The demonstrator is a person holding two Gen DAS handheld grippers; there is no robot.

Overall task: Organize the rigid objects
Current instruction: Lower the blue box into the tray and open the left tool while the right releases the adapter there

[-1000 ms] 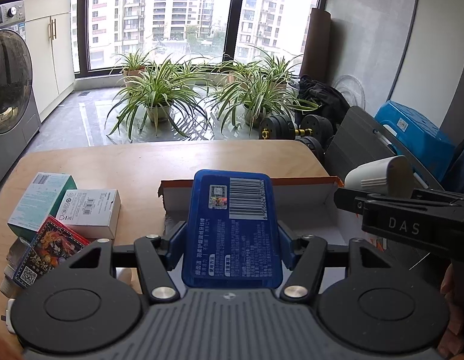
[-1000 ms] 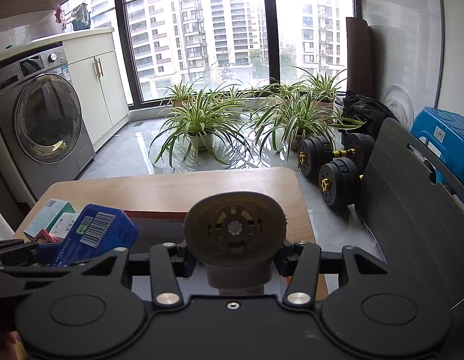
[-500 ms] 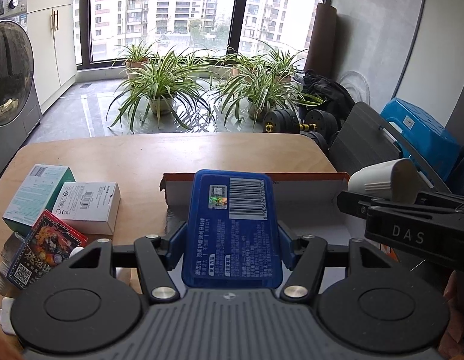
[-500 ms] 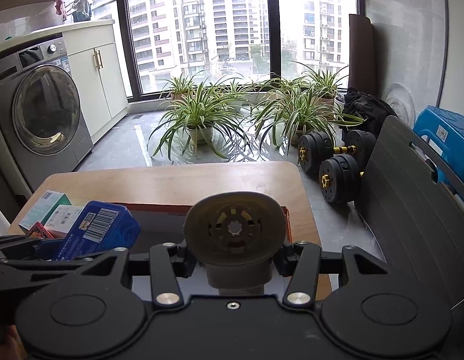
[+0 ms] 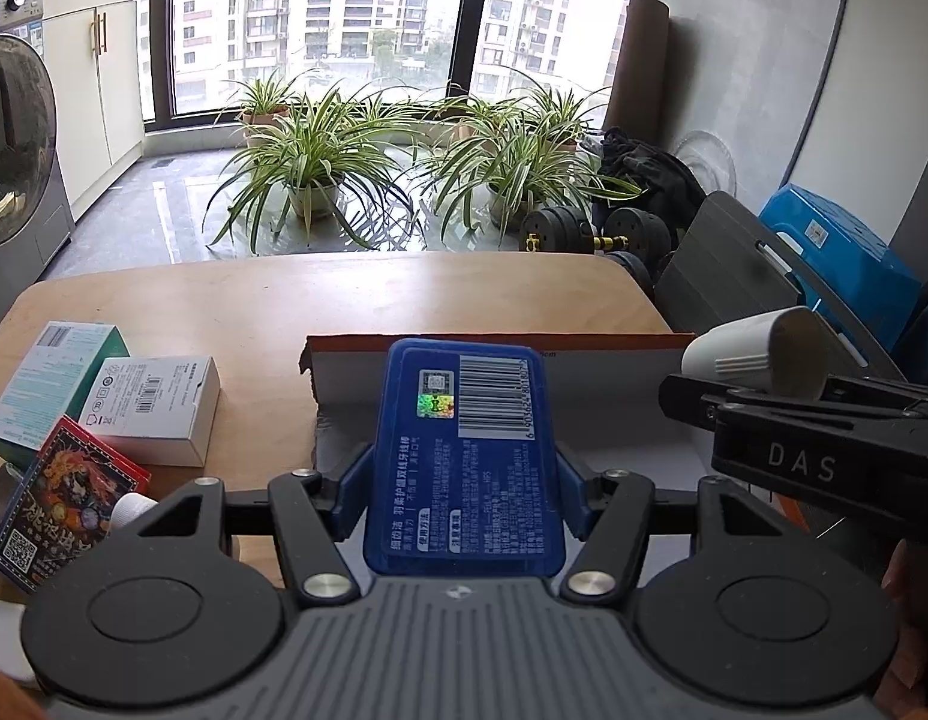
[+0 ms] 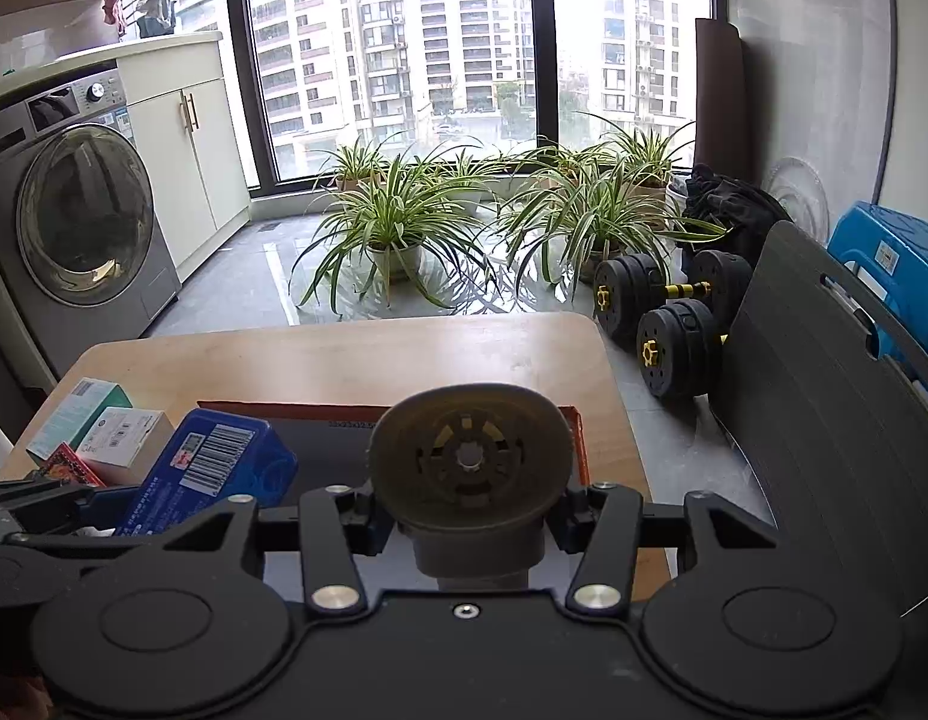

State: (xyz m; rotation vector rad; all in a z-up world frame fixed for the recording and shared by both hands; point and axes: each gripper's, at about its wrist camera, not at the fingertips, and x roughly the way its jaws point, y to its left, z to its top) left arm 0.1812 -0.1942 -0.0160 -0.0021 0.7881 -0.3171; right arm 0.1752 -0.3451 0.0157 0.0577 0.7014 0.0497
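My left gripper [image 5: 464, 480] is shut on a blue box [image 5: 464, 450] with a barcode label, held flat above an open cardboard box [image 5: 583, 341] with an orange rim. My right gripper [image 6: 469, 516] is shut on a white cylinder with a round grey end [image 6: 469, 456]. The cylinder also shows at the right of the left wrist view [image 5: 757, 354], over the cardboard box's right side. In the right wrist view the blue box [image 6: 212, 468] hangs at the left, over the cardboard box [image 6: 284, 407].
On the wooden table [image 5: 284, 300], left of the cardboard box, lie a teal box [image 5: 50, 378], a white box [image 5: 152, 408] and a red card pack [image 5: 62, 504]. Potted plants [image 5: 308, 162], dumbbells [image 6: 661, 312] and a washing machine [image 6: 74, 228] stand beyond the table.
Both views have drifted only slightly. The blue box and the cylinder stay held as before.
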